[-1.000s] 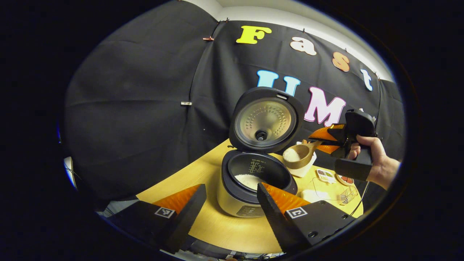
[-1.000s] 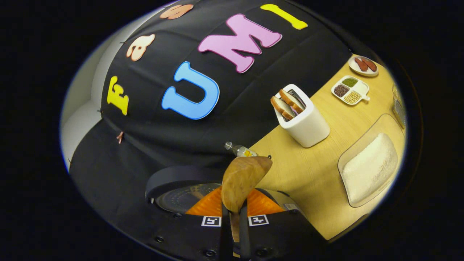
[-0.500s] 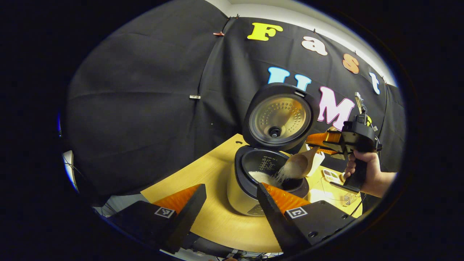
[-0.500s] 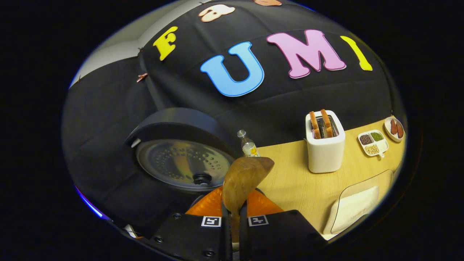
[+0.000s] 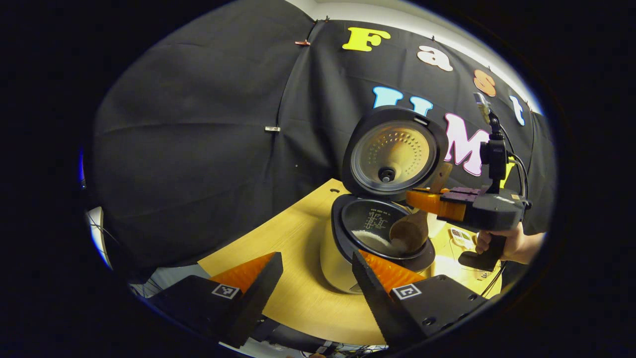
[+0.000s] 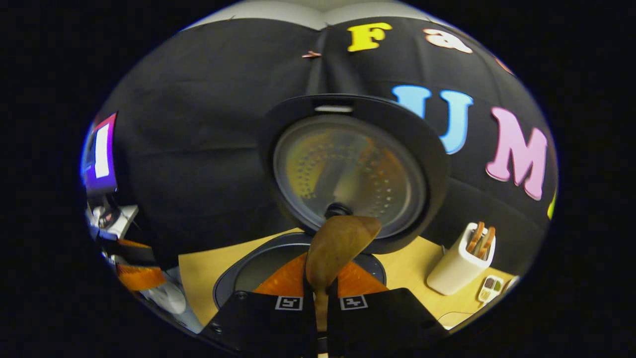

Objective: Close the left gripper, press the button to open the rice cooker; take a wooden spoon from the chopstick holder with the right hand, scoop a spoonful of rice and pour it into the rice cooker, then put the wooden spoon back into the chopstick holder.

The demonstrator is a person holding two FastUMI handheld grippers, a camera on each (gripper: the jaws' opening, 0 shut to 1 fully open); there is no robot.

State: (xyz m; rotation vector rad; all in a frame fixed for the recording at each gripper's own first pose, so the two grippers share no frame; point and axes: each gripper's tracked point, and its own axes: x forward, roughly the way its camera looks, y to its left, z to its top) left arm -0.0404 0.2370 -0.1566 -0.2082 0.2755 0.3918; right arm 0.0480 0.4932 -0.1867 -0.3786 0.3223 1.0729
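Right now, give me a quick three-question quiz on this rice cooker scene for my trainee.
1. True or false: the rice cooker's lid stands open.
2. Which describes the wooden spoon? A) lying on the table B) tipped bowl-down over the inner pot C) standing in the toaster
3. Fill in: the right gripper holds the spoon by its ____.

Key: 1 true. 2 B; some rice lies in the pot below it. 3 handle; both fingers close on it, while the left gripper is open and holds nothing.

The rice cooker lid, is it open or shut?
Open. The lid stands upright behind the rice cooker, its perforated inner plate facing forward, rice visible in the pot.
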